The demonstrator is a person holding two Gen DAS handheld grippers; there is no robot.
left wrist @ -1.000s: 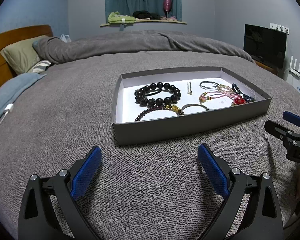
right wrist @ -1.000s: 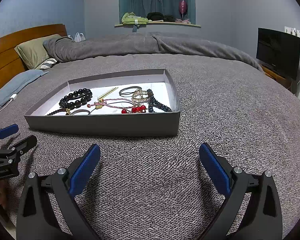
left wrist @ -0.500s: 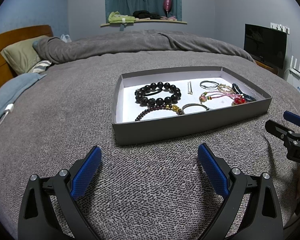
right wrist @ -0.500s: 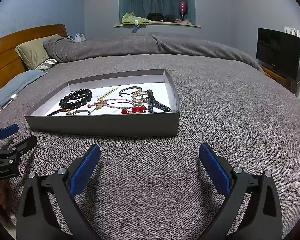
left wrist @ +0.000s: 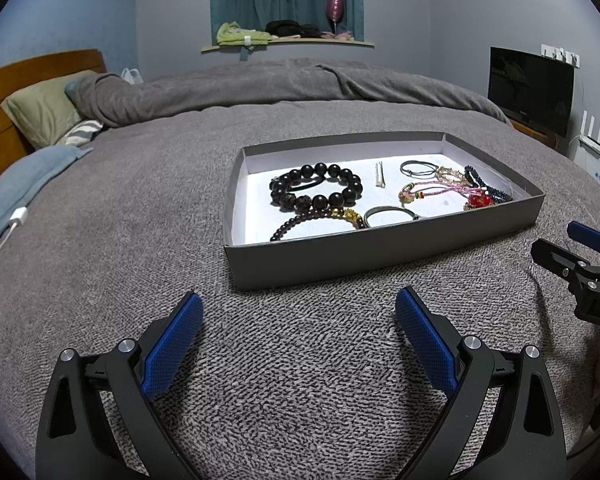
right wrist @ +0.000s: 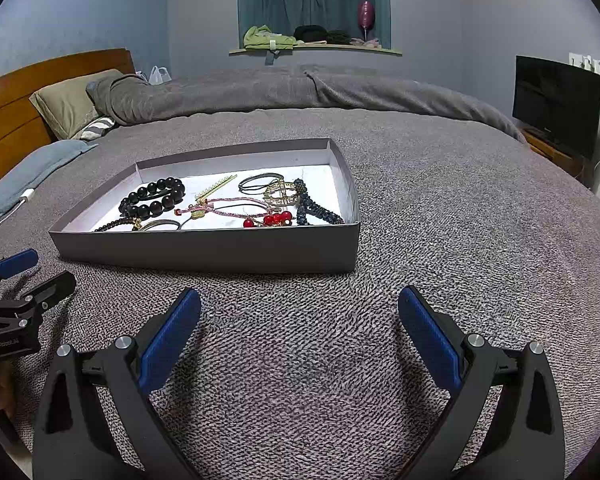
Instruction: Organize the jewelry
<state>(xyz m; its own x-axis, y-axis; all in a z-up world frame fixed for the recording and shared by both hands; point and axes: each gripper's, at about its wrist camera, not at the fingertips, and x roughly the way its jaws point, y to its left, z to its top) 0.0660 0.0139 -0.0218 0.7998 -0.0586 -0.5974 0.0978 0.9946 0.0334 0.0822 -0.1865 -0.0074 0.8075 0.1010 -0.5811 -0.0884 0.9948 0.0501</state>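
Both tongs, left gripper (left wrist: 298,320) and right gripper (right wrist: 299,316), stood wide open, empty. Ahead, the tray (left wrist: 380,256) held all jewelry (left wrist: 316,190); stage indeterminate: gathered or awaiting sorting.

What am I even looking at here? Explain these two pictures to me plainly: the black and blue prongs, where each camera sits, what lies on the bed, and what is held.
The prongs are two-finger grippers that a person holds, one in each hand. Each picture comes from a camera on one gripper, looking forward along its fingers. The left gripper and the right gripper are both wide open and hold nothing. Each also shows at the edge of the other's view. On the grey blanket sits a shallow grey box holding jewelry: a black bead bracelet, a dark red bead bracelet, a metal bangle, a pink cord bracelet, a dark blue beaded strand and some thinner pieces.
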